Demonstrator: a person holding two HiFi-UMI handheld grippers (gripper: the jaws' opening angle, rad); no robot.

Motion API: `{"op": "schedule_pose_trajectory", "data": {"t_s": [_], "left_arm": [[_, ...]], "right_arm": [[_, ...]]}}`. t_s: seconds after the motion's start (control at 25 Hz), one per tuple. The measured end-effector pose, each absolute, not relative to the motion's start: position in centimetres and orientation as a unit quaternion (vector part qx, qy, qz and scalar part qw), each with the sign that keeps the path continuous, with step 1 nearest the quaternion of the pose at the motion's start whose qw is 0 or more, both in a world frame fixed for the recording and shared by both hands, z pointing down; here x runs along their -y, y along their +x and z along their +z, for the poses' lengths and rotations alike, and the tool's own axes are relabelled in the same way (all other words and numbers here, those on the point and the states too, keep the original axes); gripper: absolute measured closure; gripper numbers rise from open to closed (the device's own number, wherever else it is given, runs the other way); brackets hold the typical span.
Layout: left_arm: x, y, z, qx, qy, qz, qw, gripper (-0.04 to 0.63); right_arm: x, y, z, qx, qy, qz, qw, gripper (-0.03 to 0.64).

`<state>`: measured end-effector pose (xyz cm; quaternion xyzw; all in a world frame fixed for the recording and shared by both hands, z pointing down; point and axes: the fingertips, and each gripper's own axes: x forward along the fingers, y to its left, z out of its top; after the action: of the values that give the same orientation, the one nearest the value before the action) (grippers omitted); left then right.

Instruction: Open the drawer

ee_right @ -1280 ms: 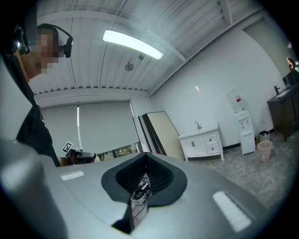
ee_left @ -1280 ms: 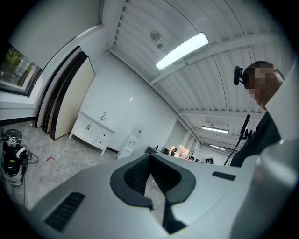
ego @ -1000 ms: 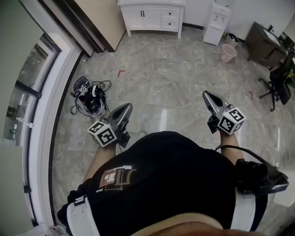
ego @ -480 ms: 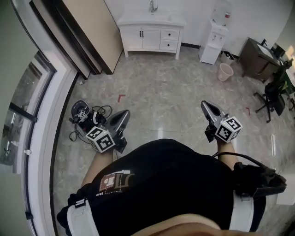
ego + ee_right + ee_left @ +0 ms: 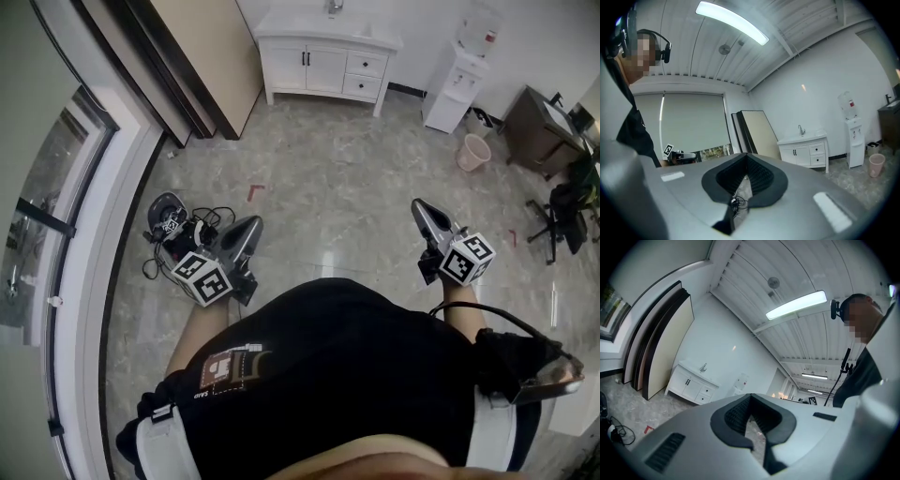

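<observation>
Two tongs (image 5: 253, 223) (image 5: 419, 206), one cabinet (image 5: 309, 67), two drawers (image 5: 367, 64) (image 5: 362, 85), one dispenser (image 5: 466, 80), one bin (image 5: 474, 152).

Before you, the grey marbled tile floor (image 5: 337, 187) carries a white cabinet with drawers (image 5: 323, 67) at the far side, a white water dispenser (image 5: 455, 94) near it, a pink round bin (image 5: 473, 152), and black cabled devices (image 5: 178, 225) at your left.

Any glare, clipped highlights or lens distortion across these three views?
Head view: sharp, but the fisheye bows the white window frame, and there is a glare streak on the glossy floor. Left gripper view: black vignette corners, ceiling light blown out. Right gripper view: same vignette, ceiling light clipped, white vanity sharp.
</observation>
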<state>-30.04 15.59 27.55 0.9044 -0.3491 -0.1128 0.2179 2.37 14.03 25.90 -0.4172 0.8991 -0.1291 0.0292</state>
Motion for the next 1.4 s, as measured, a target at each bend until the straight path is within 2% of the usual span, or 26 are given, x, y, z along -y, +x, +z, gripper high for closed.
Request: {"op": "schedule_pose_trajectory", "data": {"t_s": [0.24,0.68,0.88,1.2,1.4], "left_arm": [[-10.0,-28.2,28.4,0.385,0.889,-0.109,0.222,0.597],[3.6,-16.8,26.2,0.424,0.869,-0.133,0.217,0.597],[8.9,-11.8,26.2,0.415,0.876,-0.114,0.220,0.597],[16.7,-11.6,27.7,0.395,0.883,-0.107,0.229,0.597],[23.1,-13.3,28.9,0.358,0.897,-0.109,0.238,0.597]], "right_arm": [[-6.4,4.0,27.0,-0.912,-0.383,-0.140,0.039,0.614],[10.4,14.0,25.2,-0.937,-0.327,-0.121,0.037,0.614],[16.3,18.0,25.7,-0.934,-0.330,-0.131,0.038,0.614],[21.7,19.9,27.9,-0.919,-0.365,-0.148,0.033,0.614],[26.1,17.7,27.7,-0.907,-0.398,-0.138,0.022,0.614]]}}
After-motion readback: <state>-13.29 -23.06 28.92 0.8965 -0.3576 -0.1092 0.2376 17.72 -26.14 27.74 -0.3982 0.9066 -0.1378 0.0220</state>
